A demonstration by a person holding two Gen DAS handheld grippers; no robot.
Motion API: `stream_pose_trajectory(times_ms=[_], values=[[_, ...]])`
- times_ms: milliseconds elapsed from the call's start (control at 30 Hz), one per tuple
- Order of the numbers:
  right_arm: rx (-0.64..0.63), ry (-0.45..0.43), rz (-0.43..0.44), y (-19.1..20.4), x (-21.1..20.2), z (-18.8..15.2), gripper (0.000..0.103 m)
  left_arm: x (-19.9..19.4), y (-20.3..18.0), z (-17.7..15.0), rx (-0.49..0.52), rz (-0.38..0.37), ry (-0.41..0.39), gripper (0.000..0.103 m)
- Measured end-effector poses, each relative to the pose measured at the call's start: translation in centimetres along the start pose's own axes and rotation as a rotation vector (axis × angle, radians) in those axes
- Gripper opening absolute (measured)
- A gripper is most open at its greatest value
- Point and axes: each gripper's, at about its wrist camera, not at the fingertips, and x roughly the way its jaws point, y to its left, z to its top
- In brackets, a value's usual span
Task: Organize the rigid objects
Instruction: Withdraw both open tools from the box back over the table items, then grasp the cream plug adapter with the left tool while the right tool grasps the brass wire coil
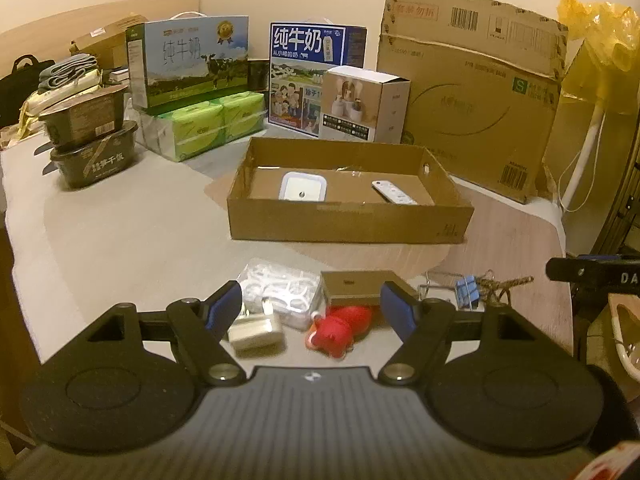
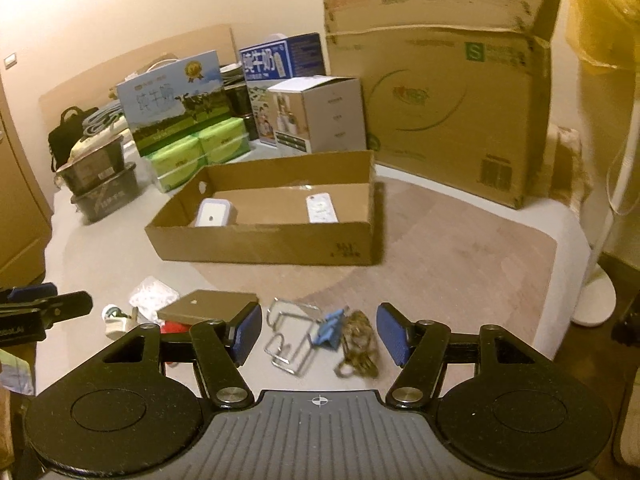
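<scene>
Blue milk carton [image 1: 316, 76] behind shallow brown cardboard tray [image 1: 348, 220] read "纯牛奶". Left hand-held gripper [image 1: 312, 308], right hand-held gripper [image 2: 318, 334] released, empty.

Red toy [image 1: 340, 330] blurred, partly hidden under brown box [image 1: 360, 286].

Lighting: warm, dim, yellowish indoor cast, both views. Shadows: soft, short, beneath the shallow cardboard box [image 1: 348, 220]. Blur: small items at the tabletop's near edge smeared. Distortion: strong fisheye bending, dark vignetted corners.
</scene>
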Motion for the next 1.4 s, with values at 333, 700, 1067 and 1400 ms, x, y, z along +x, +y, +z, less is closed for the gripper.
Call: stream_pose_trajectory(times_ms=[333,700,1067,1400], values=[[-0.018,0.019,-0.042,-0.6,-1.0,-2.8,0.067,-0.6,0.3,-2.8,0.006,0.01,0.046,0.074],[-0.026,0.058,-0.047,-0.5,0.0,-4.6,0.069,0.0,1.0,-4.4,-0.005,0.018,0.077,0.075],[-0.036,0.082,-0.023,0.5,1.8,-4.9,0.07,2.3,2.3,-4.8,-0.029,0.063,0.089,0.075],[-0.05,0.084,-0.045,0.5,4.4,-4.7,0.07,5.9,2.8,-3.9,-0.038,0.091,0.089,0.074]])
